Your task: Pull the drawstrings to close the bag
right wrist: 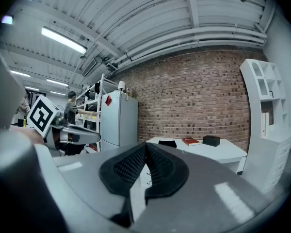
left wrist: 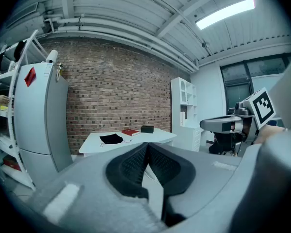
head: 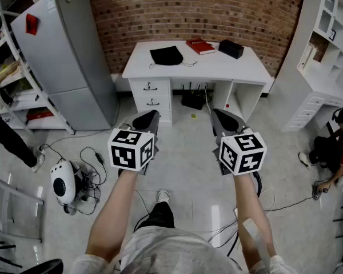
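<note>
Nearest, the left gripper and right gripper hang side by side above the floor, each with jaws pressed together on nothing, while well beyond them the black bag lies on the far desk, left of a red book.

Desk holds bag, red book, probably box.

The black drawstring bag lies flat on the white desk
</note>
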A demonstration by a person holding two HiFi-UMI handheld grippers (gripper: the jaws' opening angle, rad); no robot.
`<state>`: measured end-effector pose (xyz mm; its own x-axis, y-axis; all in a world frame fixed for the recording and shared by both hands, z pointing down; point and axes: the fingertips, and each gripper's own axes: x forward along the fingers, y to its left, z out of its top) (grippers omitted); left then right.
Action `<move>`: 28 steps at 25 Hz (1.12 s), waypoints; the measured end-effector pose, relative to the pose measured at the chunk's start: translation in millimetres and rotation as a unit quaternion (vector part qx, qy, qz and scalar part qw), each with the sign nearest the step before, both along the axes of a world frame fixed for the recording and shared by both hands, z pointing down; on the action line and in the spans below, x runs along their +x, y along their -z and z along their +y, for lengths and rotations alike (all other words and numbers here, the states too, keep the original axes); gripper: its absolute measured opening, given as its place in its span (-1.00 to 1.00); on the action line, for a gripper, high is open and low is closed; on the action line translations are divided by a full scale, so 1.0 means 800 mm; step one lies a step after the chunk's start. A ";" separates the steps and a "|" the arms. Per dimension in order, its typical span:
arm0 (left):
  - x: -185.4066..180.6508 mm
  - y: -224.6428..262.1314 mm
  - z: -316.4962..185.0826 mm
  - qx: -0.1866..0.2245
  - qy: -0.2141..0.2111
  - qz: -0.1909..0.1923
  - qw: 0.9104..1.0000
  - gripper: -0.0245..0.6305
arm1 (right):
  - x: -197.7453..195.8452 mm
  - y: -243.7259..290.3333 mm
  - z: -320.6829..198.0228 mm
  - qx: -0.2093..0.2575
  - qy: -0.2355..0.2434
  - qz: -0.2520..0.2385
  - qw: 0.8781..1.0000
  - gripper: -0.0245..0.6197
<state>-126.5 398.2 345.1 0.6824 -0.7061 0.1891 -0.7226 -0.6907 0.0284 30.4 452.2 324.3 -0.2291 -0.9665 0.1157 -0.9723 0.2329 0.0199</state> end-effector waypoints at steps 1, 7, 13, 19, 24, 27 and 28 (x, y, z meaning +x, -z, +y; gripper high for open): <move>-0.001 -0.001 -0.008 0.000 0.001 0.000 1.000 -0.93 | 0.000 -0.002 -0.007 0.001 -0.002 0.001 1.000 -0.91; -0.004 -0.007 -0.065 -0.002 0.005 0.001 1.000 -0.93 | 0.001 -0.009 -0.059 0.004 -0.006 0.002 1.000 -0.91; -0.002 -0.003 -0.141 0.001 0.007 0.007 1.000 -0.93 | 0.007 -0.006 -0.132 0.004 -0.010 0.004 1.000 -0.91; -0.005 -0.002 -0.228 -0.008 0.009 0.009 1.000 -0.92 | 0.010 -0.002 -0.214 -0.003 -0.019 0.009 1.000 -0.89; 0.002 -0.001 -0.302 -0.008 0.006 0.008 1.000 -0.79 | 0.025 -0.005 -0.279 -0.011 -0.034 0.006 0.999 -0.79; 0.002 -0.007 -0.342 -0.014 0.001 0.007 1.000 -0.76 | 0.027 -0.008 -0.314 -0.014 -0.040 0.006 0.999 -0.73; 0.000 -0.008 -0.354 -0.017 -0.001 0.007 1.000 -0.71 | 0.027 -0.009 -0.326 -0.016 -0.042 0.006 0.999 -0.72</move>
